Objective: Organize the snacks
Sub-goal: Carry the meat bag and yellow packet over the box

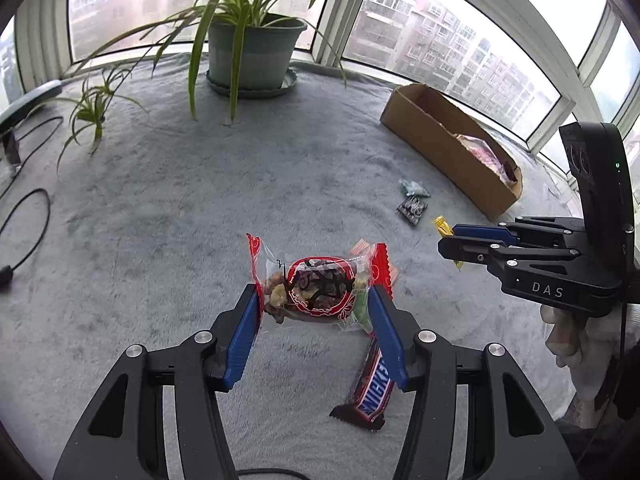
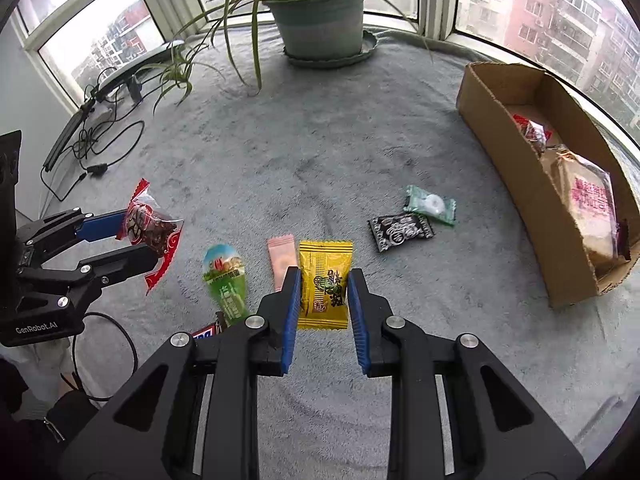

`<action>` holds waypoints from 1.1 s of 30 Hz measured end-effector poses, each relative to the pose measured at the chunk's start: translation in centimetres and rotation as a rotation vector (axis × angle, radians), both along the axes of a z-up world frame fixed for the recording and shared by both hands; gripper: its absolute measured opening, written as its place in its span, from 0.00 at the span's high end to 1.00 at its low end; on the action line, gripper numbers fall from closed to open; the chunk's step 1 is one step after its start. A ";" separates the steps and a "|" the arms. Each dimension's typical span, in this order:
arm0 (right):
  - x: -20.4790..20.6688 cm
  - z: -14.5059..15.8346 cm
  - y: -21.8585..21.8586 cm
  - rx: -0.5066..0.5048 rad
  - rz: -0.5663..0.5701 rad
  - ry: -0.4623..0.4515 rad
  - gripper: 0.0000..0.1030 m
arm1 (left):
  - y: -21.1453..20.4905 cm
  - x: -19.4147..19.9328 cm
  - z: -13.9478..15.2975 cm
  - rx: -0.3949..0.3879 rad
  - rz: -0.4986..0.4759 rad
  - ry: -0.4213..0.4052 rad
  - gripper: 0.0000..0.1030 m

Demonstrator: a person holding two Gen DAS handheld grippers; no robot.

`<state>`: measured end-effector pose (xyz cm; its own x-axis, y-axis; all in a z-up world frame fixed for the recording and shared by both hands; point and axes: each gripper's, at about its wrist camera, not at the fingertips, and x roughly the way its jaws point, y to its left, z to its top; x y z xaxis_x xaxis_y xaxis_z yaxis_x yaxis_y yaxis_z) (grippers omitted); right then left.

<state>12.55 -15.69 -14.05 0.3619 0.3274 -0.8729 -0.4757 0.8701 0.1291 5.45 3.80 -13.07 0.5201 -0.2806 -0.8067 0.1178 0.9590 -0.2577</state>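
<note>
My left gripper (image 1: 314, 300) is shut on a clear red-edged nut snack packet (image 1: 316, 284) and holds it above the grey blanket; it also shows in the right wrist view (image 2: 150, 228). My right gripper (image 2: 323, 280) is shut on a yellow snack packet (image 2: 325, 282). On the blanket lie a Snickers bar (image 1: 370, 388), a green packet (image 2: 226, 282), a pink packet (image 2: 282, 262), a black packet (image 2: 400, 230) and a pale green candy (image 2: 430, 204). An open cardboard box (image 2: 516, 184) at the right holds several snacks.
A large potted plant (image 2: 320, 20) stands at the back by the windows, with a small plant (image 1: 90, 112) to its left. Black cables (image 2: 96, 148) and a stand lie at the far left. The grey blanket (image 2: 312, 152) covers the surface.
</note>
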 end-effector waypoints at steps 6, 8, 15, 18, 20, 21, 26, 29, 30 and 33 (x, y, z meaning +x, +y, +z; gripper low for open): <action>1.9 2.1 -3.3 0.036 -0.082 -0.049 0.76 | -1.4 2.6 2.6 -0.003 -0.029 -0.066 0.48; 2.7 2.7 -4.4 0.044 -0.110 -0.064 0.76 | -1.8 3.6 3.4 -0.003 -0.037 -0.085 0.48; 5.5 5.0 -8.8 0.069 -0.205 -0.118 0.76 | -4.2 7.2 5.7 0.013 -0.075 -0.153 0.48; 6.6 5.7 -10.3 0.073 -0.234 -0.138 0.76 | -5.3 8.6 6.2 0.018 -0.087 -0.173 0.48; 7.3 6.2 -11.2 0.070 -0.249 -0.149 0.76 | -6.2 9.6 6.5 0.020 -0.096 -0.184 0.48; 7.6 6.3 -11.5 0.068 -0.255 -0.155 0.76 | -6.8 10.1 6.7 0.022 -0.102 -0.190 0.48; 9.0 6.9 -13.0 0.065 -0.278 -0.178 0.76 | -9.1 12.3 7.2 0.031 -0.125 -0.214 0.48; 9.7 7.1 -13.7 0.058 -0.292 -0.189 0.76 | -10.3 13.4 7.2 0.034 -0.138 -0.219 0.48; 10.1 7.2 -14.0 0.058 -0.297 -0.192 0.76 | -10.7 13.8 7.2 0.037 -0.142 -0.221 0.48; 11.1 7.3 -14.6 0.054 -0.311 -0.199 0.76 | -11.9 14.9 7.2 0.044 -0.156 -0.225 0.48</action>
